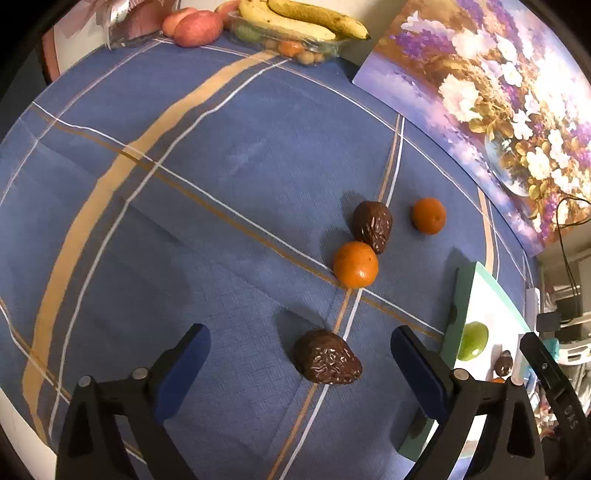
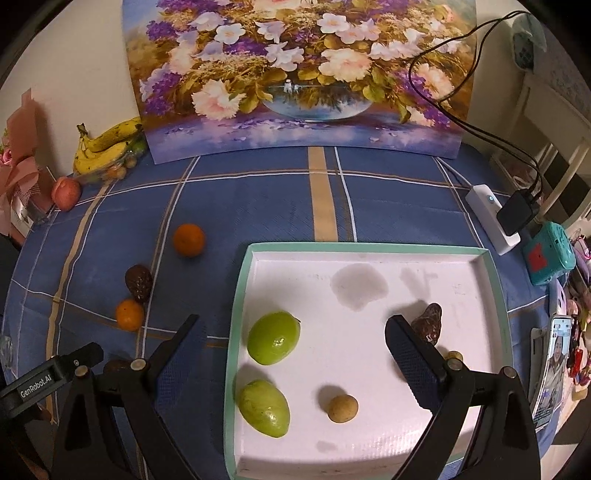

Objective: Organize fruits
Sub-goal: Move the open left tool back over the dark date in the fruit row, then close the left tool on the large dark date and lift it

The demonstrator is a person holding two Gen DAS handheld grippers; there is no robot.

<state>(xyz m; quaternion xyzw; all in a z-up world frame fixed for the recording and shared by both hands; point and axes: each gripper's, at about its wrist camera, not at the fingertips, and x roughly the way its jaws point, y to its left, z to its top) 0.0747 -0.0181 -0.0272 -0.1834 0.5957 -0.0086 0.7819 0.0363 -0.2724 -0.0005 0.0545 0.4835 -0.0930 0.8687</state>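
My left gripper point(image 1: 300, 329) is open low over the blue checked cloth, and a dark brown rough fruit point(image 1: 327, 358) lies between its fingers, untouched. Farther off lie a second brown fruit point(image 1: 372, 226) and two oranges point(image 1: 355, 264) point(image 1: 429, 215). My right gripper point(image 2: 292, 320) hangs open and empty above the white tray point(image 2: 236, 295). The tray holds two green fruits point(image 2: 273, 338) point(image 2: 263, 408), a small tan fruit point(image 2: 342, 408) and a brown fruit point(image 2: 428, 323). Left of the tray, the right wrist view shows the two oranges point(image 2: 188, 240) point(image 2: 129, 314).
A floral painting point(image 2: 295, 74) leans on the wall behind the table. Bananas point(image 1: 306, 18) on a clear fruit box and pink apples point(image 1: 197, 27) sit at the far corner. A power strip point(image 2: 491, 218), a teal device point(image 2: 548, 254) and a phone point(image 2: 554, 362) line the right edge.
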